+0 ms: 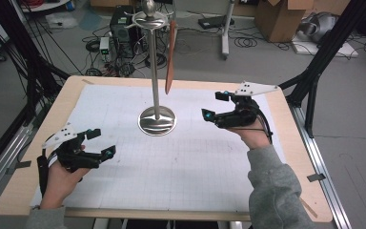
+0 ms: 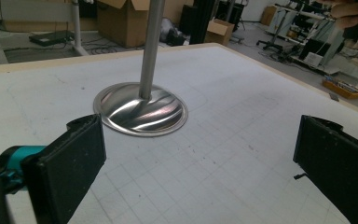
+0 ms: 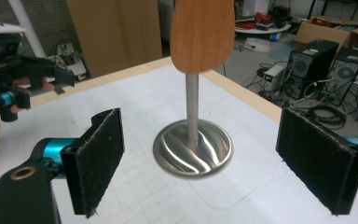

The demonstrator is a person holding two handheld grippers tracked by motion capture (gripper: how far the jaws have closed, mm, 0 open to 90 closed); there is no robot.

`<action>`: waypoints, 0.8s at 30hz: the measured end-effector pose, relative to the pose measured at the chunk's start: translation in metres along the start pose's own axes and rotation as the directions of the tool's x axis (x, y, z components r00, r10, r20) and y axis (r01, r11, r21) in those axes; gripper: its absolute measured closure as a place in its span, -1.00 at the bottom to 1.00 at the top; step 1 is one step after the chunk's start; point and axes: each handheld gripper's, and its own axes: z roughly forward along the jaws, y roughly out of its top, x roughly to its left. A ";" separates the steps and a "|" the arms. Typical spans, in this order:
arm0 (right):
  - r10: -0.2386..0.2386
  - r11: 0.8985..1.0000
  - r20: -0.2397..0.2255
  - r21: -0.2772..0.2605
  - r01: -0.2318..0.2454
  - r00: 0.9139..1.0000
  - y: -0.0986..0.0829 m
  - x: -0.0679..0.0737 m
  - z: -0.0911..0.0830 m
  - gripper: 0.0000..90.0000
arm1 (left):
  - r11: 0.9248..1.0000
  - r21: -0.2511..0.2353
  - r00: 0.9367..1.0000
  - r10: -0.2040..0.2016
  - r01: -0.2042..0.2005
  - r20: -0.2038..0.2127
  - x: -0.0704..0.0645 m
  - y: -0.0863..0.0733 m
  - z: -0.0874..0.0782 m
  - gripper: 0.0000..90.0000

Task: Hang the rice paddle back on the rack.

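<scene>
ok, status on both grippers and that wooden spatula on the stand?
Left gripper open, empty. Right gripper open, empty, facing stand. Flat brown wooden spatula hangs from tall steel stand, untouched. Nothing between.

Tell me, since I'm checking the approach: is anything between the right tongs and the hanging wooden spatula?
Nothing visible. The right tongs stand open facing the wooden spatula; the stand's pole is behind it.

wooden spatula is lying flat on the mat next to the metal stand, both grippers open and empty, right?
Not quite. The wooden spatula hangs from a hook at the top of the metal stand, with its blade clear of the mat, as the high view shows. The rest holds: the left gripper and right gripper are both open and empty.
</scene>
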 end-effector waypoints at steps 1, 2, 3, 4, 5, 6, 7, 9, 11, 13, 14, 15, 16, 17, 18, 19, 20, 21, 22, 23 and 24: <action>0.001 1.000 0.004 -0.001 -0.001 1.000 -0.003 0.000 -0.002 -0.69 | 1.000 0.003 1.000 0.003 -0.003 0.001 0.000 0.000 0.000 -0.94; 0.008 1.000 0.005 -0.002 -0.008 1.000 -0.005 0.000 -0.003 -0.69 | 1.000 0.003 1.000 0.001 -0.001 0.002 0.000 0.000 0.001 -0.94; 0.011 1.000 0.004 -0.010 -0.011 1.000 -0.008 -0.001 -0.005 -0.69 | 1.000 0.006 1.000 0.002 -0.002 0.001 0.000 0.000 0.001 -0.94; 0.017 1.000 0.003 -0.014 -0.016 1.000 -0.011 -0.002 -0.006 -0.69 | 1.000 0.005 1.000 0.001 -0.001 0.001 0.000 -0.001 0.002 -0.94; 0.023 1.000 0.006 -0.018 -0.023 1.000 -0.014 -0.002 -0.008 -0.69 | 1.000 0.007 1.000 0.003 -0.003 0.000 0.000 -0.001 0.002 -0.94; 0.027 0.999 0.010 -0.021 -0.026 1.000 -0.017 -0.002 -0.009 -0.69 | 1.000 0.008 1.000 0.004 -0.004 -0.001 0.001 -0.001 0.002 -0.94; 0.034 0.999 0.015 -0.021 -0.034 0.999 -0.019 -0.003 -0.011 -0.69 | 1.000 0.009 1.000 0.003 -0.003 -0.001 0.001 -0.001 0.002 -0.94; 0.039 0.999 0.022 -0.023 -0.039 0.999 -0.025 -0.004 -0.013 -0.69 | 1.000 0.009 1.000 0.001 -0.001 -0.001 0.001 -0.001 0.002 -0.94; 0.040 0.999 0.031 -0.022 -0.040 0.999 -0.031 -0.005 -0.016 -0.69 | 1.000 0.009 1.000 -0.002 0.002 -0.002 0.001 -0.002 0.002 -0.94; 0.049 0.999 0.040 -0.020 -0.048 0.998 -0.036 -0.005 -0.018 -0.69 | 1.000 0.010 1.000 0.000 0.000 -0.003 0.001 -0.002 0.003 -0.94; 0.053 0.998 0.044 -0.019 -0.052 0.998 -0.038 -0.006 -0.019 -0.69 | 1.000 0.011 1.000 0.003 -0.003 -0.004 0.001 -0.002 0.003 -0.94; 0.053 0.998 0.050 -0.019 -0.052 0.997 -0.041 -0.006 -0.020 -0.69 | 1.000 0.012 1.000 0.004 -0.004 -0.007 0.001 -0.002 0.003 -0.94; 0.055 0.998 0.055 -0.016 -0.055 0.997 -0.043 -0.006 -0.021 -0.69 | 1.000 0.013 1.000 0.002 -0.001 -0.006 0.001 -0.002 0.003 -0.94; 0.056 0.998 0.058 -0.018 -0.055 0.997 -0.045 -0.007 -0.022 -0.69 | 1.000 0.012 1.000 0.003 -0.003 -0.008 0.001 -0.002 0.003 -0.94; 0.059 0.998 0.061 -0.019 -0.058 0.996 -0.048 -0.007 -0.024 -0.69 | 1.000 0.013 1.000 0.003 -0.003 -0.010 0.001 -0.002 0.003 -0.94; 0.061 0.998 0.065 -0.021 -0.060 0.996 -0.050 -0.007 -0.025 -0.69 | 1.000 0.017 1.000 0.007 -0.006 -0.013 0.002 -0.003 0.003 -0.94; 0.067 0.998 0.067 -0.021 -0.066 0.995 -0.052 -0.007 -0.026 -0.69 | 1.000 0.022 1.000 0.011 -0.010 -0.018 0.001 -0.003 0.003 -0.94; 0.066 0.998 0.073 -0.022 -0.065 0.995 -0.054 -0.007 -0.027 -0.69 | 1.000 0.027 1.000 0.017 -0.017 -0.022 0.001 -0.003 0.004 -0.94; 0.065 0.998 0.077 -0.022 -0.064 0.995 -0.056 -0.007 -0.029 -0.69 | 0.999 0.029 0.999 0.021 -0.021 -0.024 0.000 -0.003 0.004 -0.94; 0.064 0.998 0.082 -0.021 -0.062 0.995 -0.059 -0.007 -0.030 -0.69 | 0.999 0.029 1.000 0.021 -0.020 -0.022 0.000 -0.003 0.004 -0.94; 0.063 0.998 0.085 -0.021 -0.061 0.994 -0.061 -0.007 -0.031 -0.69 | 0.999 0.030 1.000 0.022 -0.021 -0.021 0.000 -0.003 0.004 -0.94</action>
